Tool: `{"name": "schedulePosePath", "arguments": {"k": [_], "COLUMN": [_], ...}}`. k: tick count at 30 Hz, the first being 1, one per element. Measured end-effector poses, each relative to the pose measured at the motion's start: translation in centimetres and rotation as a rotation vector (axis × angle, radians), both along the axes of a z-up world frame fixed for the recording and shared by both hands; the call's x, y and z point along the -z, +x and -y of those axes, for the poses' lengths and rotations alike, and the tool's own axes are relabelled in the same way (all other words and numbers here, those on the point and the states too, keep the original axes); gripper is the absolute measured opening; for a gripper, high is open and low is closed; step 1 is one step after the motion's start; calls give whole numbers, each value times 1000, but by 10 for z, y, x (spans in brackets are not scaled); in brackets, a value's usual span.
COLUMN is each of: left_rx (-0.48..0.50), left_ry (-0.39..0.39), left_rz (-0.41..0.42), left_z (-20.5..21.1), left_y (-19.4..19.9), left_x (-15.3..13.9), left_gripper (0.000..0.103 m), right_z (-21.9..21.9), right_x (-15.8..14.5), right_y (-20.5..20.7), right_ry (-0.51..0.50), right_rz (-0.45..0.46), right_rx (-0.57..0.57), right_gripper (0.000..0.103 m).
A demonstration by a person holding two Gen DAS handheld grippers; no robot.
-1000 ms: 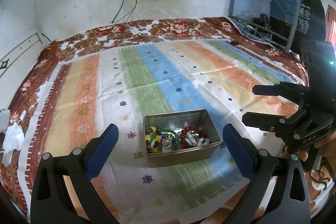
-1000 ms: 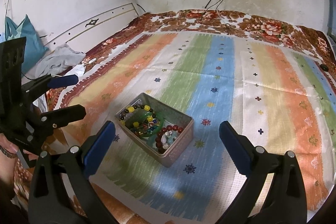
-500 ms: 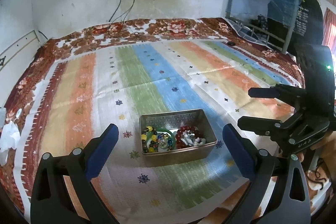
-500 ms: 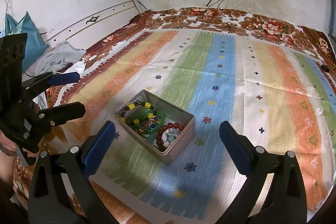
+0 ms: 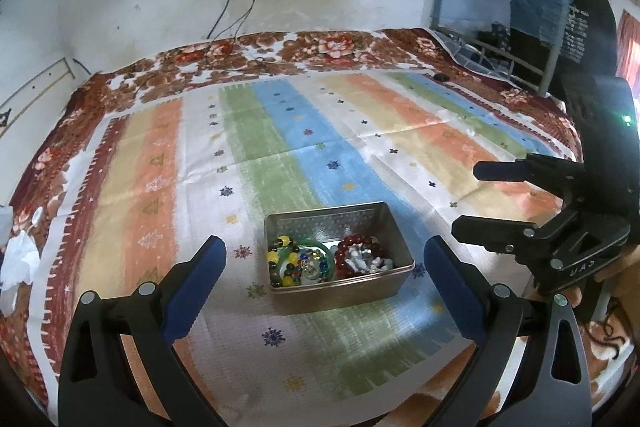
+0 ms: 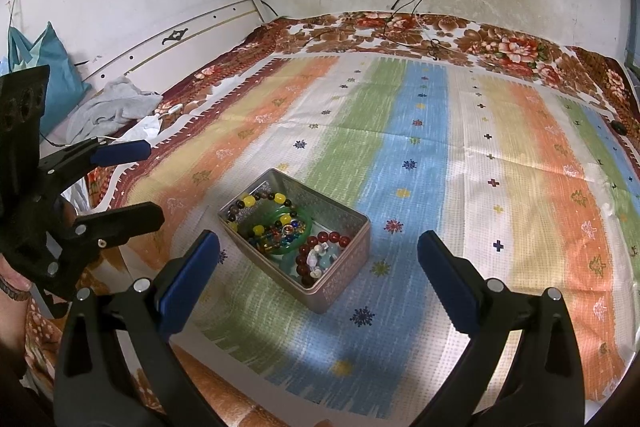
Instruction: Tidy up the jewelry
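Observation:
A metal tin (image 5: 362,289) (image 6: 348,259) sits on the striped cloth (image 5: 280,155) and holds bead jewelry. Inside lie a yellow-and-dark bead bracelet (image 5: 280,261) (image 6: 256,205), a green bangle (image 5: 316,253) (image 6: 298,227) and a red bead bracelet (image 5: 360,243) (image 6: 320,243) with pale beads in its ring. My left gripper (image 5: 324,263) is open and empty, held above and in front of the tin; it also shows in the right wrist view (image 6: 150,183). My right gripper (image 6: 318,265) is open and empty over the tin's near side; it also shows in the left wrist view (image 5: 468,199).
The cloth lies on a bed with a floral blanket (image 5: 280,51). Cables (image 5: 228,11) hang from a wall socket at the back. A metal rack with clothes (image 5: 520,7) stands at the right. Crumpled grey clothes (image 6: 112,107) and a teal bag (image 6: 44,59) lie at the left.
Both grippers have drifted slightly, so the tin sits a little higher and further right in the left view. Both jaws stay open. The jewelry has not moved.

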State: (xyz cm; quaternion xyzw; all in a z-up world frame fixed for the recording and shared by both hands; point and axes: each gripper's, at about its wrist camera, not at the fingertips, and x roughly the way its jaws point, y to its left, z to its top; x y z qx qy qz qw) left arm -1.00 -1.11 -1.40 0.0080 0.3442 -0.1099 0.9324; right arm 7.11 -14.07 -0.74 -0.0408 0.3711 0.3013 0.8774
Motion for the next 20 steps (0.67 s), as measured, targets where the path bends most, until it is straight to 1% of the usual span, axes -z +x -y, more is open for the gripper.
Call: {"name": "schedulePosePath", "arguments": {"k": [5,15,20], "left_rx": [-23,-22,-17], "left_ry": [6,-24,-15], "left_rz": [7,0,0], "left_z": [-2,-4,-2], "left_y": [-2,-2,-2], "left_x": [-1,-1,-1], "left_gripper": [97,97,97], "right_z": [0,2,2], "right_x": [0,4,5], "right_y": [0,1,1], "right_ry": [-1,-7,-13], "right_rz": [1,-13,-13], "right_rx": [2,-4,-3], "right_gripper": [98,98,98]}}
